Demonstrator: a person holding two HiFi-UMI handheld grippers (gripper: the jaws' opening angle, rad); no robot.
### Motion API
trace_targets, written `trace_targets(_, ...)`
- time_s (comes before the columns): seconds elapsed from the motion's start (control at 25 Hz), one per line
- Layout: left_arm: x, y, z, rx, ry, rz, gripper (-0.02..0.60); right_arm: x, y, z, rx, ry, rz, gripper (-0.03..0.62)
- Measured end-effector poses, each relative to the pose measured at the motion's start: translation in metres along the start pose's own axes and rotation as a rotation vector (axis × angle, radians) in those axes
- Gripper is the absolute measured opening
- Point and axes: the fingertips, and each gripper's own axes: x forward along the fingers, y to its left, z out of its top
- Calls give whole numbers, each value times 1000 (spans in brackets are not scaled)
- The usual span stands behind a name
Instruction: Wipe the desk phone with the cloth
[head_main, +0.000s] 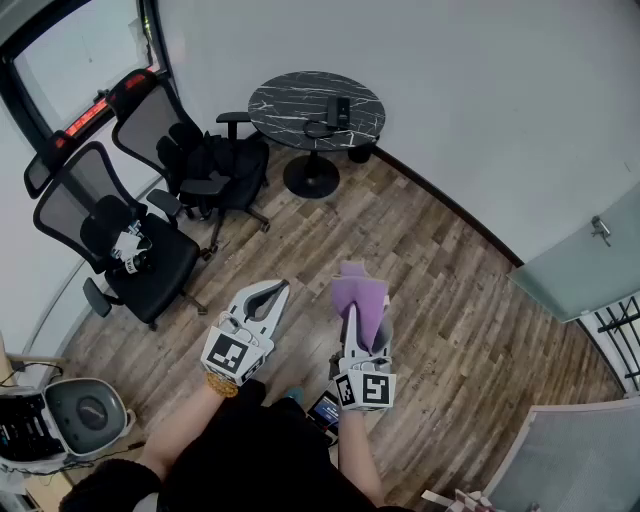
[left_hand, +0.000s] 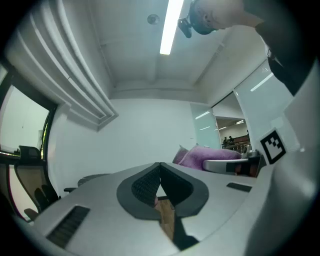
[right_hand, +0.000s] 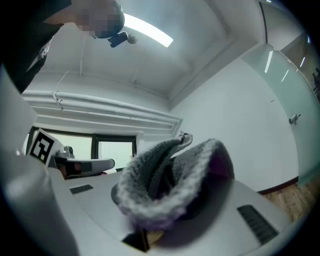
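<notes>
A black desk phone (head_main: 337, 110) lies on a round dark marble table (head_main: 290, 108) at the far side of the room. My right gripper (head_main: 352, 311) is shut on a purple cloth (head_main: 360, 299), which sticks up past the jaws and looks grey and fluffy in the right gripper view, cloth (right_hand: 172, 172). My left gripper (head_main: 273, 292) is held beside it with the jaws closed tip to tip and nothing between them, left gripper (left_hand: 160, 165). Both grippers hover over the wooden floor, well short of the table.
Two black mesh office chairs (head_main: 190, 160) (head_main: 125, 245) stand to the left of the table by the window. A grey bin-like device (head_main: 85, 415) sits at the lower left. A glass door (head_main: 590, 265) is at the right. Wooden floor (head_main: 450, 300) lies between me and the table.
</notes>
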Motion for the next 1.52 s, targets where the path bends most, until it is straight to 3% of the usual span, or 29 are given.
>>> trace_targets(0.08, 2, -9, -4, -36, 1, -7, 12, -6, -13, -8, 39, 17, -22, 63)
trace_targets(0.2, 3, -10, -12, -29, 9, -13, 12, -11, -23, -15, 90, 12, -40, 63)
trace_targets(0.6, 59, 18, -42, -89, 5, -44, 12, 17, -59, -24, 35, 71, -90, 64)
trace_targets(0.8, 118, 49, -45, -160, -34, -60, 12, 63, -89, -15, -12, 114, -141, 64)
trace_targets(0.92, 144, 74, -40, -218, -55, -62, 12, 98, -94, -12, -41, 136, -125, 64)
trace_targets(1.24, 191, 145, -49, -216, -40, -100, 12, 207, -72, -25, -85, 181, -64, 64)
trace_targets(1.52, 227, 184, -63, -232, -23, -115, 12, 257, -66, -37, -96, 200, -49, 64)
